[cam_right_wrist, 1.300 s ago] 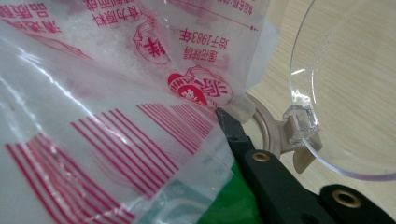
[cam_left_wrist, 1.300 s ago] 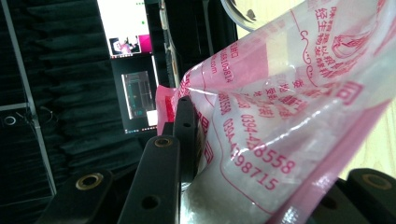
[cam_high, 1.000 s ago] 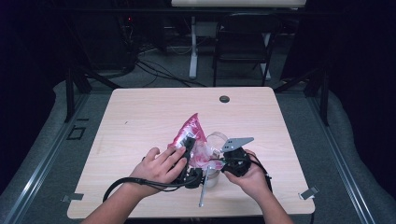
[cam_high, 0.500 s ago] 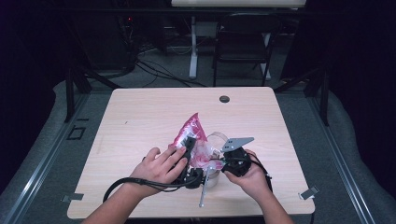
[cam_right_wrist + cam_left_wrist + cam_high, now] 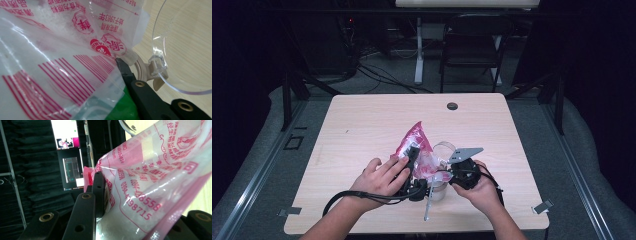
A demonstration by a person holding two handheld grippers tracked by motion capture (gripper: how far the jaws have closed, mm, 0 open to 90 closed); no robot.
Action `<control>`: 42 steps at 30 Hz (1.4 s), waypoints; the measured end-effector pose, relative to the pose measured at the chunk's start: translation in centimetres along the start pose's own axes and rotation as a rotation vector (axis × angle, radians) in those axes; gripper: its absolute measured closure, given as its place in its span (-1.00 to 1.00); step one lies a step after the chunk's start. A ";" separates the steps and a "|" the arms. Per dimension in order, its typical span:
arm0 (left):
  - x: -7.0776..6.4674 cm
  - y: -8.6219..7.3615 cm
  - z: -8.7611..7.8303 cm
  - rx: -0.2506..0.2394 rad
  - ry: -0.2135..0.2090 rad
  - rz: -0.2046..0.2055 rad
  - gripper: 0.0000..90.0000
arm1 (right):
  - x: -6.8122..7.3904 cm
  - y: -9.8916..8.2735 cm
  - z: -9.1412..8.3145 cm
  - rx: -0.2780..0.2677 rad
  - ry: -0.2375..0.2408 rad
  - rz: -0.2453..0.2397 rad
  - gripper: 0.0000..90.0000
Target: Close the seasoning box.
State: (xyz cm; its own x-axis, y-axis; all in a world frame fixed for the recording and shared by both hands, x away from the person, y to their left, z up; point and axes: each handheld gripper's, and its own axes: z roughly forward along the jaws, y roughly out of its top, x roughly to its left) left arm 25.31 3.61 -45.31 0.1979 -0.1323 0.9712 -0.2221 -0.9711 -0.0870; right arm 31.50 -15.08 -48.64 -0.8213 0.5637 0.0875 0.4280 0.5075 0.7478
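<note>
A pink and clear plastic bag [image 5: 418,145] with red print and white grains inside stands up at the front middle of the table. My left gripper [image 5: 412,157] grips its left side; in the left gripper view the bag [image 5: 150,177] fills the space between the jaws, and the left finger [image 5: 98,190] presses on it. My right gripper [image 5: 451,172] is shut on the bag's lower right part. In the right gripper view the bag [image 5: 57,57] covers the left jaw. Beside the right finger [image 5: 135,80] is a clear jar's round flip lid [image 5: 185,45], standing open.
The clear jar [image 5: 438,189] stands between my two hands near the table's front edge [image 5: 412,231]. A thin metal utensil [image 5: 428,207] lies next to the jar. A small dark disc [image 5: 452,106] sits at the table's far side. Cables trail from both grippers.
</note>
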 end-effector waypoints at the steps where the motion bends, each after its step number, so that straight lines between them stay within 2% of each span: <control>1: 0.0 0.0 0.0 0.001 -0.001 0.000 0.64 | 0.0 0.0 0.0 0.000 0.000 0.000 1.00; 9: -0.1 -0.6 0.1 0.013 -0.034 -0.064 0.65 | 0.1 0.1 -0.1 -0.001 -0.006 -0.006 1.00; 10: -0.2 -0.7 0.1 0.013 -0.032 -0.062 0.65 | 0.1 0.1 -0.2 -0.001 -0.008 -0.006 1.00; 19: -0.6 -1.6 0.5 0.029 -0.058 -0.115 0.65 | 0.0 0.2 -0.6 -0.039 0.000 0.006 1.00; 20: -0.6 -1.7 0.4 0.042 -0.069 -0.114 0.65 | 0.0 0.2 -0.6 -0.042 0.001 0.008 1.00; 22: -0.8 -1.9 0.6 0.034 -0.062 -0.117 0.65 | 0.1 0.2 -0.6 -0.044 -0.001 0.007 1.00; 30: -1.1 -2.4 0.5 0.056 -0.082 -0.151 0.65 | 0.4 0.4 -0.6 -0.047 0.003 -0.004 1.00; 33: -1.2 -2.6 0.6 0.043 -0.075 -0.159 0.65 | 0.4 0.4 -0.7 -0.049 0.004 -0.006 1.00; 42: -1.4 -2.7 0.5 0.059 -0.079 -0.163 0.64 | 0.6 0.5 -0.9 -0.060 -0.004 -0.015 1.00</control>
State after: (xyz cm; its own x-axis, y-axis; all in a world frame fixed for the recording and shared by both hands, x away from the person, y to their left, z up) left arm 26.14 6.31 -46.50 0.3013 0.0146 0.9534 -0.1250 -0.9906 0.0547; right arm 30.90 -15.06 -47.61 -0.8262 0.5586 0.0736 0.3920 0.4760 0.7873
